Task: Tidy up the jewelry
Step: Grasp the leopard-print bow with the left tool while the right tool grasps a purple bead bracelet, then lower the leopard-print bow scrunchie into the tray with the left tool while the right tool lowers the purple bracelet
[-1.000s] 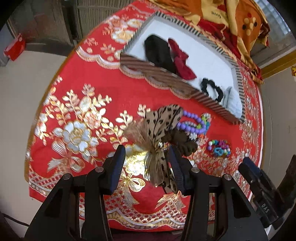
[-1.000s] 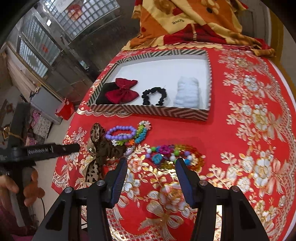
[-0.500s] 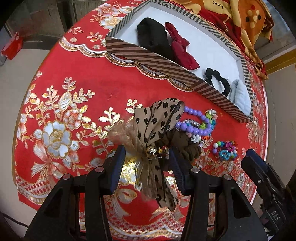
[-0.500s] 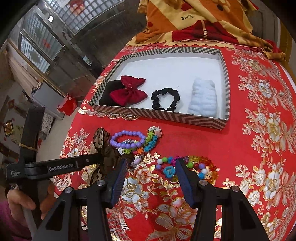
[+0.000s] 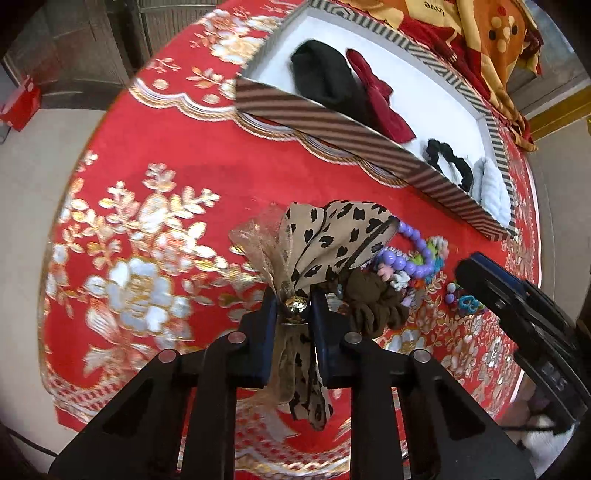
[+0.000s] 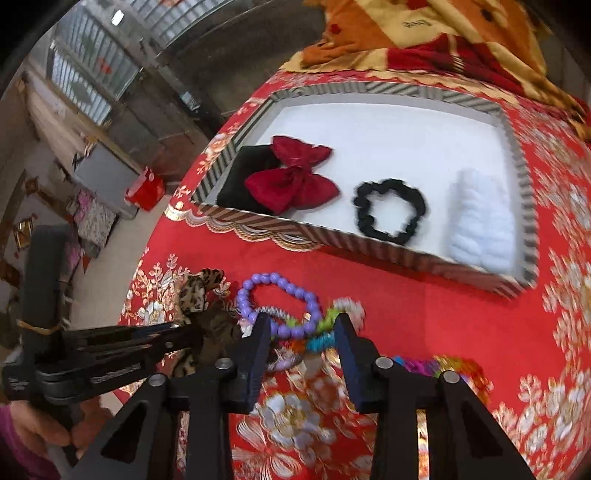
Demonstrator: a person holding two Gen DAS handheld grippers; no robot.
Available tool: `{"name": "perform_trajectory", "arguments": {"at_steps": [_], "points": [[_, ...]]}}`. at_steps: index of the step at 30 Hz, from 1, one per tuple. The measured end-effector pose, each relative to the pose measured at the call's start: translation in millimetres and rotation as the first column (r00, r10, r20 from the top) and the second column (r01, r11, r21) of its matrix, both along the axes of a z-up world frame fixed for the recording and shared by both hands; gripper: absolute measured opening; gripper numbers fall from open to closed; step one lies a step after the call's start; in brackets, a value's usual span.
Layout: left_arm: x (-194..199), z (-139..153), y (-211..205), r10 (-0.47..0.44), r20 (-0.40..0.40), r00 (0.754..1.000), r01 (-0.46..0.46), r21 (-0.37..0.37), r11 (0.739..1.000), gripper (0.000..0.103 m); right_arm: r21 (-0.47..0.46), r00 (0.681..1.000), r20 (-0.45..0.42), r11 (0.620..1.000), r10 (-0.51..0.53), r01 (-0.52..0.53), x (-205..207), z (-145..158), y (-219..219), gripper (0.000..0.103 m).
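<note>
pale floor (image 5: 33, 155), a barred window (image 6: 92, 66) letting in daylight, a red box (image 6: 144, 188).

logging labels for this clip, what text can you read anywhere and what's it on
"love": on the orange blanket beyond the striped tray, left wrist view.
Lettering on that blanket in the right wrist view: too blurred to read.
Marking on the right gripper body: too blurred to read.

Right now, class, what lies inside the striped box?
Inside the striped box: a black cloth partly under a red bow, a black scrunchie, a white fluffy piece. The cloth's covered part stays unseen.
</note>
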State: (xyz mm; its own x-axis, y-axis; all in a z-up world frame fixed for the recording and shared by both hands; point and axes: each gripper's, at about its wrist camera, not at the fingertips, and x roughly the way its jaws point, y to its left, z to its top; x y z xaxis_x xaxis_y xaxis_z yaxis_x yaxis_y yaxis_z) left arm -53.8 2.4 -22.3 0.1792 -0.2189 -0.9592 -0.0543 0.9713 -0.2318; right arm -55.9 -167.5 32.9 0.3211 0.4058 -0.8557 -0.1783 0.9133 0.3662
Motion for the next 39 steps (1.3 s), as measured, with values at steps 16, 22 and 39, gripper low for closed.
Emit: {"name": "perform_trajectory", "arguments": {"at_steps": [16,22,39], "points": [[3,7,24,-0.035,-0.023,0.999,0.035,-0.03,0.999,0.017,-0.171,0.984,-0.022,0.969,0.176,-0.177,30,-32,48,0.009],[1,32,28,-0.047,0.022,0.999,0.048,-0.047,0.998,0.015,-0.133,0.99,0.051,0.983,0.132,-0.124,22,1,35,0.009],[-2,100,11,-0.075,0.175,0.982,0.086,-0.06,0.994,0.015,-0.109,0.973,0.213,0.991,0.094,-0.072,-7,83,5,0.008]]}}
